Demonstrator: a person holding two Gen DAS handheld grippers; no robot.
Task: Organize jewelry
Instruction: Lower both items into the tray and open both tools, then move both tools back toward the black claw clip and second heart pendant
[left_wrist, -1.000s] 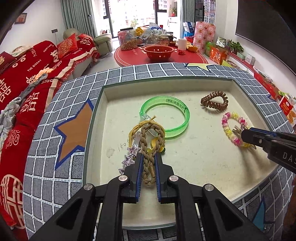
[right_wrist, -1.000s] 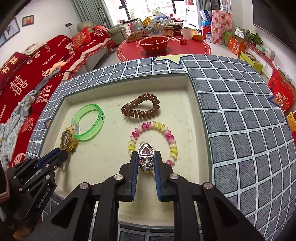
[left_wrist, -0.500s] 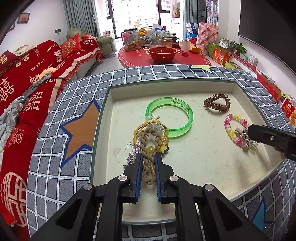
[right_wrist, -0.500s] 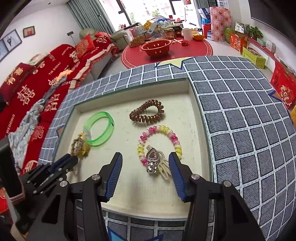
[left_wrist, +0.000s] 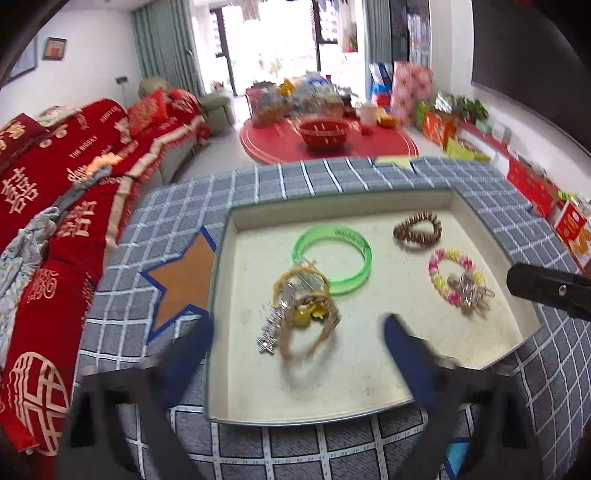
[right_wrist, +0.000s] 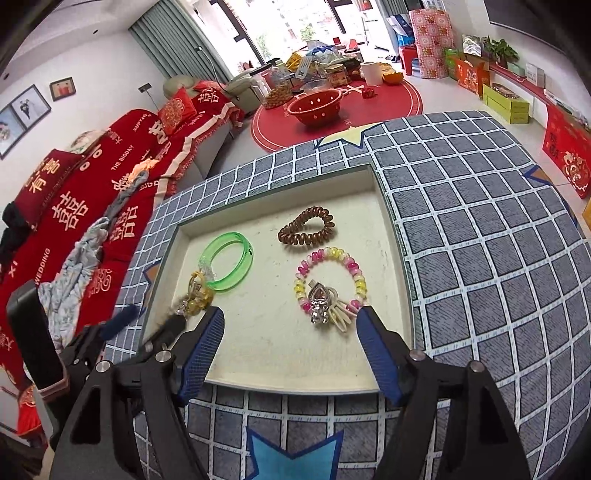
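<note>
A shallow cream tray (left_wrist: 332, 415) (right_wrist: 280, 384) holds the jewelry. A braided cord bracelet with yellow beads and a silver star charm (left_wrist: 303, 314) (right_wrist: 195, 293) lies at the tray's left, beside a green bangle (left_wrist: 332, 254) (right_wrist: 229, 260). A brown spiral hair tie (left_wrist: 417, 230) (right_wrist: 306, 230) lies at the back. A pink and yellow bead bracelet (left_wrist: 456, 277) (right_wrist: 330, 271) surrounds a silver heart pendant with rings (right_wrist: 321, 304). My left gripper (left_wrist: 297, 339) is open and empty just before the cord bracelet. My right gripper (right_wrist: 290, 332) is open and empty before the pendant.
The tray rests on a grey grid-patterned cushion (right_wrist: 480, 258) with star patches. A red sofa (left_wrist: 55, 206) stands to the left. A red round table (right_wrist: 332, 107) with a red bowl and jars stands behind.
My left gripper has opened and let go of the cord bracelet, which now lies in the tray. My right gripper let go of the pendant earlier and has drawn back, opening wider.
</note>
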